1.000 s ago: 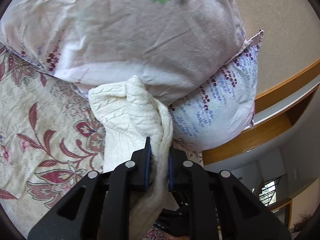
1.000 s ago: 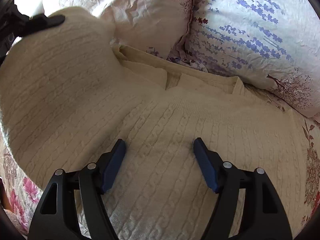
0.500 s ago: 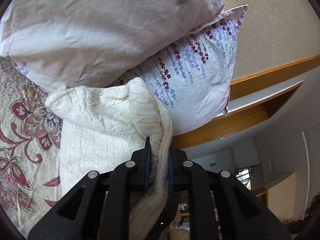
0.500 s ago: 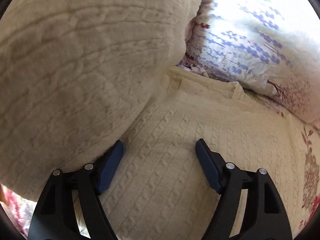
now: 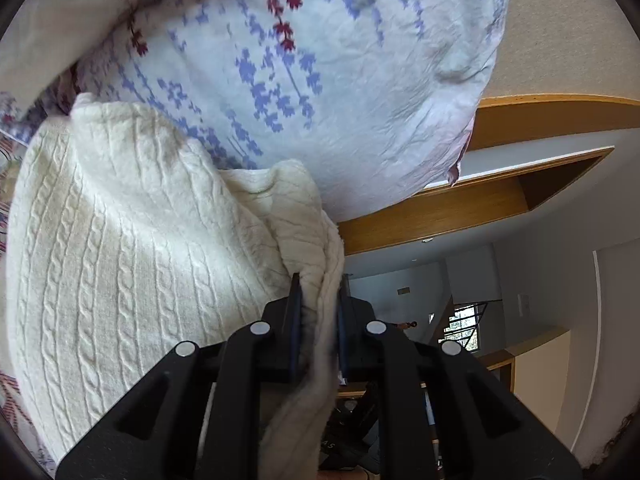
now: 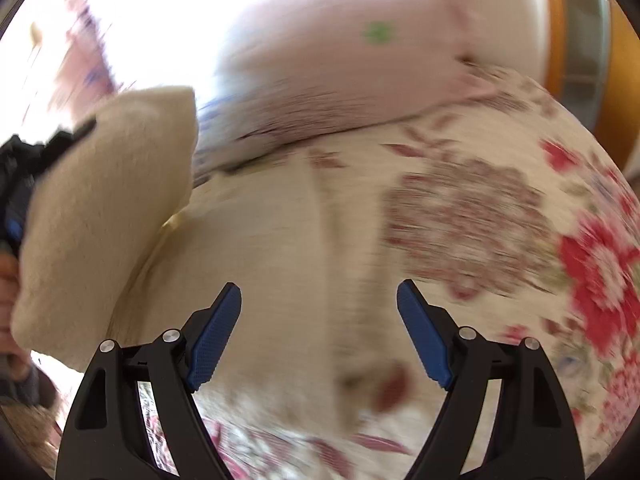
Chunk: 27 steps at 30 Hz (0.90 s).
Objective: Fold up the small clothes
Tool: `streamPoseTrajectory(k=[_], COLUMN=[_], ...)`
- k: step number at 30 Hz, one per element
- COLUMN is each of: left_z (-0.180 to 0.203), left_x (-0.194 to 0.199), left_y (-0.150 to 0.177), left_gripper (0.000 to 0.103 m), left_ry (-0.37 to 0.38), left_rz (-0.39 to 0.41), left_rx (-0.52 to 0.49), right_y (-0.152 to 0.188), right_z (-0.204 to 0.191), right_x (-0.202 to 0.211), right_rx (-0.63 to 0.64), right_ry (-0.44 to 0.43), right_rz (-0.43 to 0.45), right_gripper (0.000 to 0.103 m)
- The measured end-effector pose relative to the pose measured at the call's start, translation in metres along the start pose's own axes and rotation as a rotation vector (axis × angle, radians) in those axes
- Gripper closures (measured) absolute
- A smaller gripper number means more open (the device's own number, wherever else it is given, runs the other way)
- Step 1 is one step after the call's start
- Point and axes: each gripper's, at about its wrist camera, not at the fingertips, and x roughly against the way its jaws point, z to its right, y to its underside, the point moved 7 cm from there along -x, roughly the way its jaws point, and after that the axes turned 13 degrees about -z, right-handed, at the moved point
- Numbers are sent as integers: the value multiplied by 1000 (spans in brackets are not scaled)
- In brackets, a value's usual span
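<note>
Sweater: a cream cable-knit sweater (image 5: 120,264) lies on the bed, one edge lifted and bunched in front of the pillows; the right wrist view, blurred, shows the raised fold (image 6: 100,216) at its left.
Left gripper (image 5: 318,300): clenched on the sweater's bunched edge, knit pressed between both pads.
Right gripper (image 6: 320,332): jaws wide and just been opening, nothing between them, above the flat knit and bedspread.
Pillows: a lavender-print pillow (image 5: 320,80) right behind the sweater; a pale pink pillow (image 6: 360,52) beside it.
Bedspread: floral bedspread (image 6: 560,240) under everything.
Beyond: wooden headboard (image 5: 440,212).
</note>
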Motion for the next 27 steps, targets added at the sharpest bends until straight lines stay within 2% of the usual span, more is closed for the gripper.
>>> streamPoseTrajectory(k=[3,6,9,11,12,14,15,17,18,20,22,24,25,27], left_z=[-8,-20,-36,-31,-22,-3,3,10,12,10,5,0,-4,-13], left_x=[-41,-78,-101,-100,-95,-75,-63,-35,-22,0,19,28,34,48], left_y=[8,20,30,34,34,32,31,32,34,39,48,62,57,73], left_gripper=[89,87,76,50,46,29,27,20,19,18,16,16,15,15], left_ry=[-21,-95,-131,-106,-99,-110,-138,-256,-343,-507,-654,-749,-782,-840], left_rz=[-71,-146,-210,-224,-216,-169,-142,-92,-63,-11,31,43,45,43], left_rx=[30,38,88,76,36,-64,-110,-213,-270,-366,-434,-477,-488,-515], right_y=[4,5,10,10,8,-2,-8,-17,-22,-30,-37,-42,-43,-44], right_z=[30,46,65,68,70,69,68,62,57,49,41,32,27,19], right_x=[16,24,27,29,29,28,26,28,28,26,23,20,18,11], right_rx=[-68,-115,-145,-163,-172,-191,-199,-202,-200,-199,-204,-199,-190,-172], right_ry=[9,3,-14,-46,-67,-131,-170,-247,-285,-334,-366,-377,-376,-348], right_rz=[41,57,49,46,45,40,37,31,24,-2,-30,-55,-68,-106], right_gripper=[21,21,21,21,21,22,23,31,33,46,53,54,55,55])
